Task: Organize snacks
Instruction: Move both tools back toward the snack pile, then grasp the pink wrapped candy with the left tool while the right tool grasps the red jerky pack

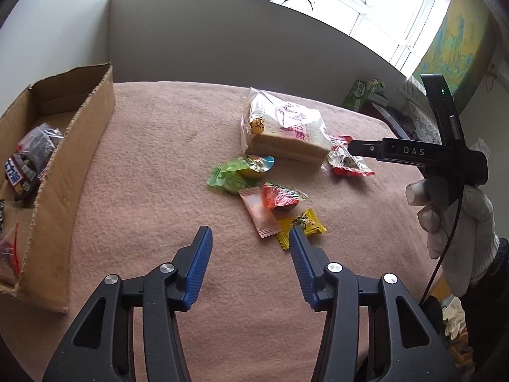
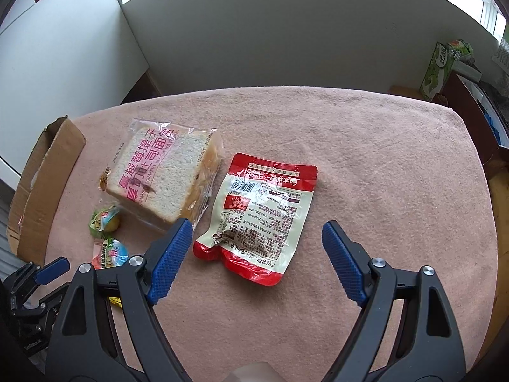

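Note:
Snacks lie on a pink cloth (image 1: 159, 159). A bagged bread slice (image 1: 286, 130) (image 2: 165, 178) lies mid-table. A red and white pouch (image 2: 257, 216) (image 1: 348, 160) lies to its right. Small packets lie in front: green (image 1: 229, 176), pink (image 1: 259, 215), yellow (image 1: 302, 227), and jelly cups (image 1: 281, 195) (image 2: 106, 219). My left gripper (image 1: 251, 237) is open and empty, just short of the pink and yellow packets. My right gripper (image 2: 257, 235) is open and empty, hovering over the pouch's near end.
An open cardboard box (image 1: 73, 146) (image 2: 41, 184) stands at the table's left edge with several snack bags (image 1: 28, 162) inside. A green tissue box (image 2: 439, 70) and clutter stand beyond the right edge. A grey wall runs behind the table.

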Available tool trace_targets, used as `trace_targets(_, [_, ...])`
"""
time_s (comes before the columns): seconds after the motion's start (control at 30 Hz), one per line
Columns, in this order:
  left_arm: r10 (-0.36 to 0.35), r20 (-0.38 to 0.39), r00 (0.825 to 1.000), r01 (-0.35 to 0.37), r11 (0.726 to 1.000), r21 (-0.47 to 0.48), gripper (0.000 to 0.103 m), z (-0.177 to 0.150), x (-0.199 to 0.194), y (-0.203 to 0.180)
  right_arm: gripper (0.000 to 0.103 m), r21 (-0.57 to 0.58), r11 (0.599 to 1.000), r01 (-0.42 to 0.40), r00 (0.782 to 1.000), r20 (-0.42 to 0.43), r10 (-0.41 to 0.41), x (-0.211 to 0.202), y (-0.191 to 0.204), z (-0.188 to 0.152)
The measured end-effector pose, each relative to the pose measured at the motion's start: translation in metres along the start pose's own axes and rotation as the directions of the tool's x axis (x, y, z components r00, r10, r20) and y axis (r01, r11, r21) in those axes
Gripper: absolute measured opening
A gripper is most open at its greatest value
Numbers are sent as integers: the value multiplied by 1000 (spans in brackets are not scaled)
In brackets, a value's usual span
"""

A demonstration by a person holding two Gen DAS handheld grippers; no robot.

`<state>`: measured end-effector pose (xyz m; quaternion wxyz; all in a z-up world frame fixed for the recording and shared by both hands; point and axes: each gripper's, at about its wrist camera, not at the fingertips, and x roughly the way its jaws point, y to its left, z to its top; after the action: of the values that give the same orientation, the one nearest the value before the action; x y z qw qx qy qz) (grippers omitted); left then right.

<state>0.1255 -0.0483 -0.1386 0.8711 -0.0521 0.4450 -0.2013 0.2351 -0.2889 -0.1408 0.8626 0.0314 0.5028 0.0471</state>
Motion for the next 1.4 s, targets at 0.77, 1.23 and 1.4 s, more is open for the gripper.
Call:
trace_targets(0.77, [88,-41,995,-85,994,74,29,12,41,-15,86,-82,991,108,993,-44,-112,22,1,6])
trace_targets(1.23, [111,-40,993,-106,988,111,27,15,46,-22,85,-152,980,127,989,-54,-137,33,24,13])
trace_targets(1.4, [118,-32,993,-113,987,111,19,14,45,-18,74,-125,989,79,994,-68,-88,32,21,9])
